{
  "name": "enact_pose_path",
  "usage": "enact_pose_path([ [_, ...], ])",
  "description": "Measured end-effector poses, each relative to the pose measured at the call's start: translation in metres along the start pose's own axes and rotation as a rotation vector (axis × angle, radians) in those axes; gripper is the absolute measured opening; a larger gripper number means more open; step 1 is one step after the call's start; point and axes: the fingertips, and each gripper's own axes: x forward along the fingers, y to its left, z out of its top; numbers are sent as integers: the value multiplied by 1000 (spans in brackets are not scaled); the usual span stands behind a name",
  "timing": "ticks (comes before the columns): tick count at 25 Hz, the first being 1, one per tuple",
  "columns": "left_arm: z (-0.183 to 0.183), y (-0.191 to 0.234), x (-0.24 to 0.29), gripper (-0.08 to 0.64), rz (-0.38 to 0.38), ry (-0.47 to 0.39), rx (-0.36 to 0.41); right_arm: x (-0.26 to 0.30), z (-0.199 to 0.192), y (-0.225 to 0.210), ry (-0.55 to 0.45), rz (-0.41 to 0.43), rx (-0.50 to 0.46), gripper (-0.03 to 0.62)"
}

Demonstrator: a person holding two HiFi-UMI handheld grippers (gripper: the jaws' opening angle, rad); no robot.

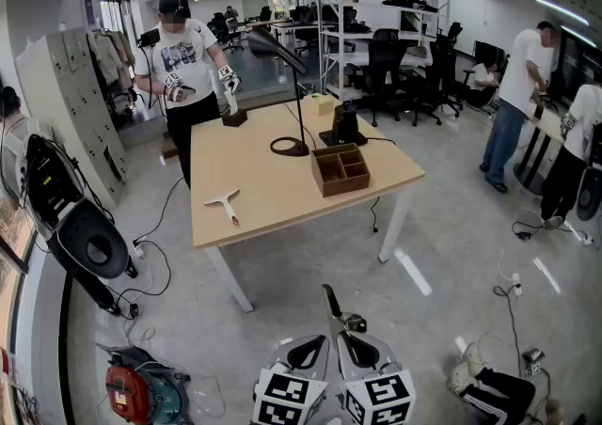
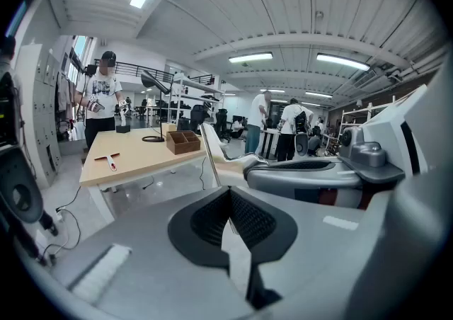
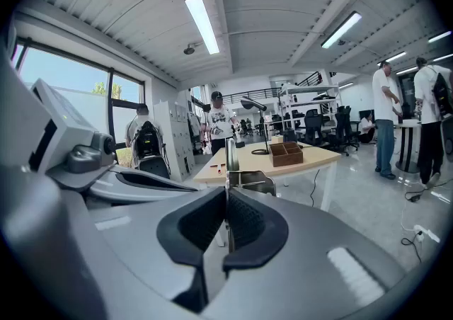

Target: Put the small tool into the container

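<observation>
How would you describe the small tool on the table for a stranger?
Find the light wooden table in the middle of the room. Near its front left edge, apart from the brown compartment box and the lamp, lies the small tool: the only T-shaped thing, white with a red handle.

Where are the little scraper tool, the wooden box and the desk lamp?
small tool [image 1: 229, 210]: head view, on its handle.
wooden container [image 1: 343, 185]: head view, on its front wall.
lamp [image 1: 275, 45]: head view, on its dark shade.

No readable text anywhere tbh. Marker cubes: just black-white square patterns. Shirt print: too blurry.
</observation>
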Motion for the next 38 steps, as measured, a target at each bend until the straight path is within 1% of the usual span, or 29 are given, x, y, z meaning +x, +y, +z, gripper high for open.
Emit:
enact_pose_path([
  [5, -1, -16, 12, 18, 8, -4, 5, -8, -7, -18, 4, 6, 8, 8],
  [11, 3, -32, 28, 17, 11, 0, 6, -15, -7, -37, 6, 2, 15, 8],
  [16, 14, -43, 32, 17, 16, -3, 8, -24, 1, -49, 8, 2, 17, 8],
  [21, 22, -55, 66, 17, 30, -19, 3, -21, -1, -83, 5, 17, 9, 8],
  [25, 34, -61, 65, 16, 25, -24, 15, -26, 8, -87, 5, 10, 8, 8],
  [27, 38, -56, 74, 15, 22, -24, 14, -17, 12, -93, 8, 7, 6, 8],
  [31, 45, -35, 119, 15, 18, -27, 11, 22, 14, -123, 9, 4, -3, 8],
  [34, 53, -7, 146, 15, 5, -31, 11, 59, 21, -135, 13, -7, -7, 8],
  [38, 70, 42, 178, 15, -12, -31, 4, 116, 39, -142, 16, -27, -11, 8],
])
